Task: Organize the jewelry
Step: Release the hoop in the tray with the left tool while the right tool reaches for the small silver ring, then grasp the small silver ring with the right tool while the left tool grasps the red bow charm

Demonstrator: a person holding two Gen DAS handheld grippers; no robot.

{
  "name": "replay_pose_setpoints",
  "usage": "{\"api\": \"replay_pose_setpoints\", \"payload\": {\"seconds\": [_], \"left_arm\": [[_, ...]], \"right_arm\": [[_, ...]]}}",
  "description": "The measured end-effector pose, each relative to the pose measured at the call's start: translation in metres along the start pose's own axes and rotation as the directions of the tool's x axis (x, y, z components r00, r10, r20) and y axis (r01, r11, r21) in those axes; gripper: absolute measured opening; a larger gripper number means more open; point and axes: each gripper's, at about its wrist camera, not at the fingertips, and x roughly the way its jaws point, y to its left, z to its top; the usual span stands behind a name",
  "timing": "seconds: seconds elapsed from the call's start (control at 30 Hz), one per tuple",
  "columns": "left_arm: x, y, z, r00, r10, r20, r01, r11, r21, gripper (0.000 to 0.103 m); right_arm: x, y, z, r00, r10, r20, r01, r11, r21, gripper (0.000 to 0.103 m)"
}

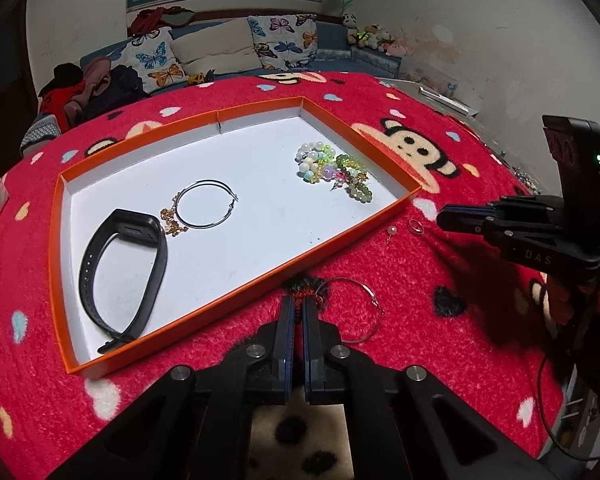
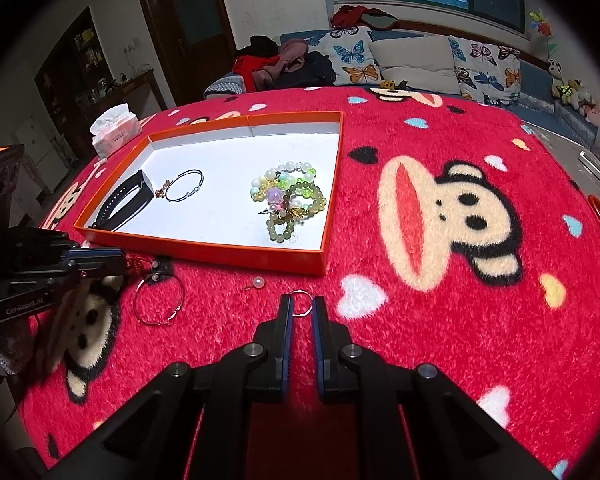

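A living room lay behind, a sofa with butterfly cushions under a window, and in front a counter covered with a red plush cloth [image 2: 440,320] printed with monkey faces. On it sat a shallow orange tray [image 2: 236,254] with a white floor, already holding a black wristband [image 1: 128,276], a thin hoop earring [image 1: 205,205] touching a small gold chain [image 1: 172,220], and a heap of beaded bracelets [image 2: 290,204] in its other end.

Outside the tray, on the cloth just beside its near wall, three pieces waited: a large wire hoop [image 2: 160,300], a pearl stud [image 2: 258,282] and a small ring [image 2: 301,303].

The right gripper [image 2: 301,306] hung low over the ring, its jaws narrowly parted with the ring between their tips; whether they touched it could not be told from this angle. The left gripper [image 1: 298,308] hovered near the wire hoop with its jaws almost together and nothing between them, so it appeared empty.

The ring would probably be very light, stiff and slick, and it sat half sunk in the soft pile. A pinch across its band, pressing slightly into the plush, seemed the surest hold, since it could easily flick away. The wire hoop looked springy, best taken by its rim.
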Motion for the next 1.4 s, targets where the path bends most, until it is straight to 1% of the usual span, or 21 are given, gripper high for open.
{"api": "replay_pose_setpoints", "payload": {"seconds": [0.27,0.5,0.8,0.87,0.9,1.0,1.07,1.1,1.3,1.4], "left_arm": [[-0.004,0.002,-0.009,1.0,0.012,-0.018,-0.012,1.0,0.0,0.003],[-0.007,0.001,-0.018,0.999,0.035,-0.041,-0.034,0.999,0.03,0.003],[-0.008,0.004,-0.021,0.997,0.007,-0.08,-0.004,0.999,0.032,0.005],[-0.009,0.005,-0.02,0.996,-0.002,-0.085,0.004,1.0,0.029,0.007],[-0.009,0.006,-0.02,0.996,-0.007,-0.087,0.009,1.0,0.028,0.009],[-0.009,0.007,-0.02,0.996,-0.014,-0.092,0.017,0.999,0.027,0.026],[-0.01,0.007,-0.02,0.996,-0.003,-0.084,0.006,0.999,0.033,0.053],[-0.011,0.006,-0.019,0.997,0.002,-0.076,0.001,0.999,0.039,0.055],[-0.001,0.0,-0.016,0.996,0.016,-0.085,-0.009,0.997,0.082,0.054],[0.005,-0.001,-0.016,0.995,0.026,-0.094,-0.017,0.995,0.098,0.042]], "right_arm": [[-0.001,0.0,0.001,1.0,0.006,0.007,-0.006,1.0,0.006,0.01],[0.002,-0.002,-0.001,1.0,0.01,-0.002,-0.01,1.0,0.013,0.011],[0.005,0.001,-0.002,1.0,0.024,-0.012,-0.024,1.0,0.009,0.011],[0.005,0.002,-0.002,1.0,0.027,-0.012,-0.026,1.0,0.01,0.011],[0.005,0.002,-0.002,1.0,0.027,-0.012,-0.026,1.0,0.01,0.011],[0.006,0.001,-0.002,1.0,0.026,-0.014,-0.026,1.0,0.012,0.01],[0.007,0.001,-0.003,1.0,0.027,-0.014,-0.027,1.0,0.015,0.01],[0.007,0.001,-0.003,0.999,0.029,-0.014,-0.028,0.999,0.015,0.011],[0.007,0.001,-0.004,1.0,0.026,-0.013,-0.026,0.999,0.018,0.01],[0.006,0.0,-0.005,1.0,0.026,-0.01,-0.026,0.999,0.02,0.01]]}}
